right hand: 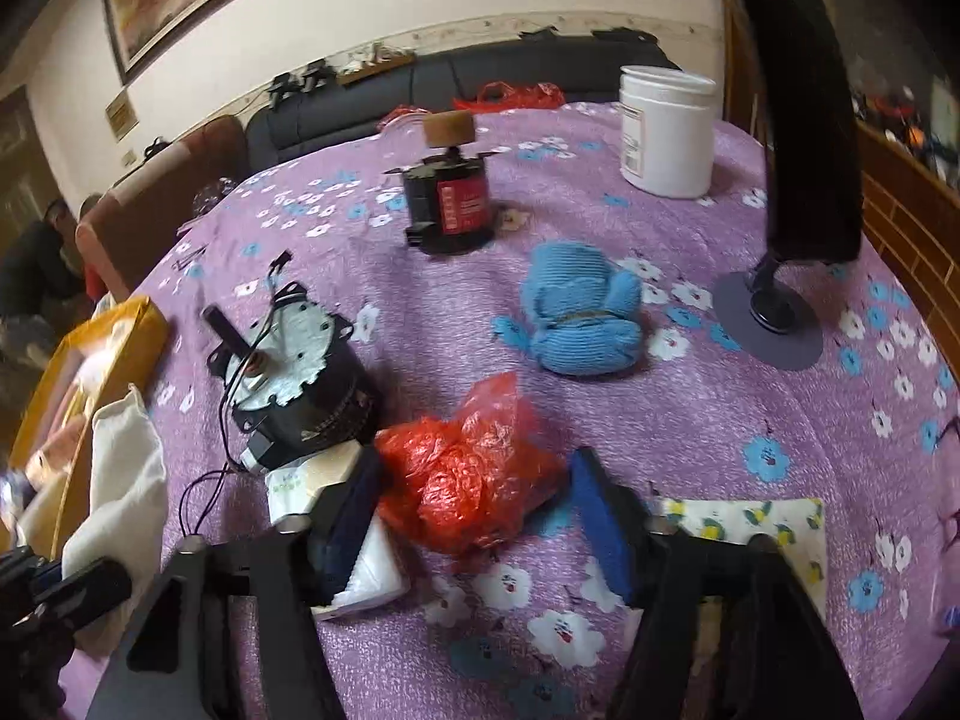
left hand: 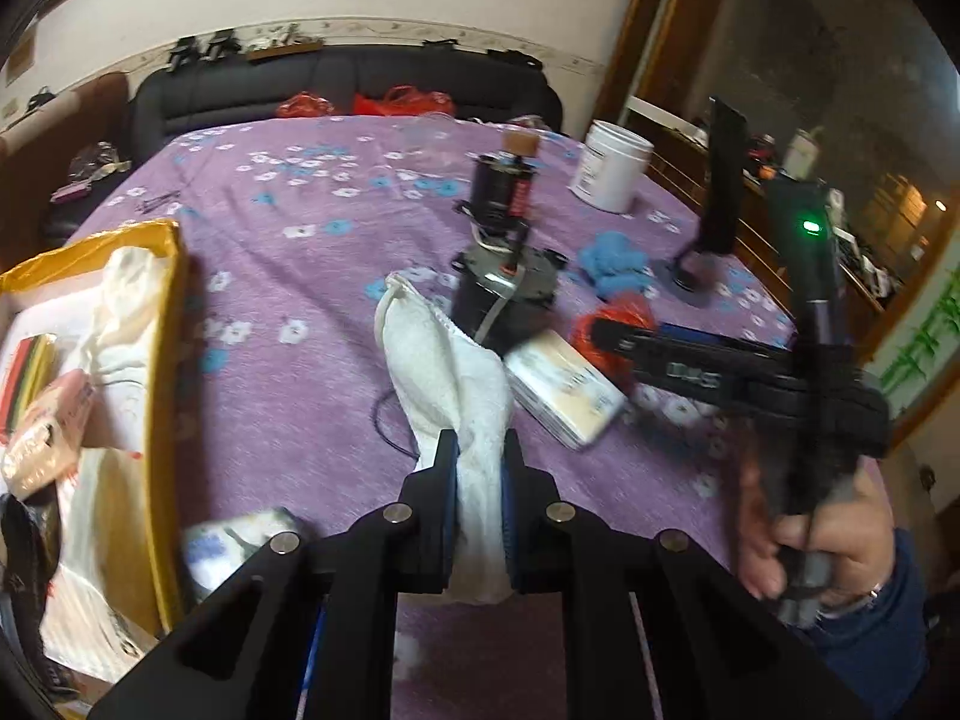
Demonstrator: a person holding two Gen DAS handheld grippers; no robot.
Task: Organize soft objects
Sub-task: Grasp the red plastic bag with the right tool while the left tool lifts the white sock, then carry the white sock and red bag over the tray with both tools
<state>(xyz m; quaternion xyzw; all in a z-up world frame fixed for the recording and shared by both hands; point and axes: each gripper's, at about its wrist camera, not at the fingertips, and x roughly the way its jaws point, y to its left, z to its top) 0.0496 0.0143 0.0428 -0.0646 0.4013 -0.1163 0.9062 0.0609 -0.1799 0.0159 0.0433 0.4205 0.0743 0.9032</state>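
Note:
My left gripper is shut on a white towel, which hangs limp from its pads over the purple flowered bedspread. The same towel shows at the left edge of the right wrist view. My right gripper stands open low over the spread, with a crumpled red plastic bag between its blue-padded fingers; a thin gap shows at the right pad. A blue knitted cloth lies beyond the bag. At the left, a yellow box holds white cloths and soft packets.
A grey motor with wires and a tissue packet lie just left of the bag. Further back stand a black and red device, a white jar and a black stand. A flowered packet lies right.

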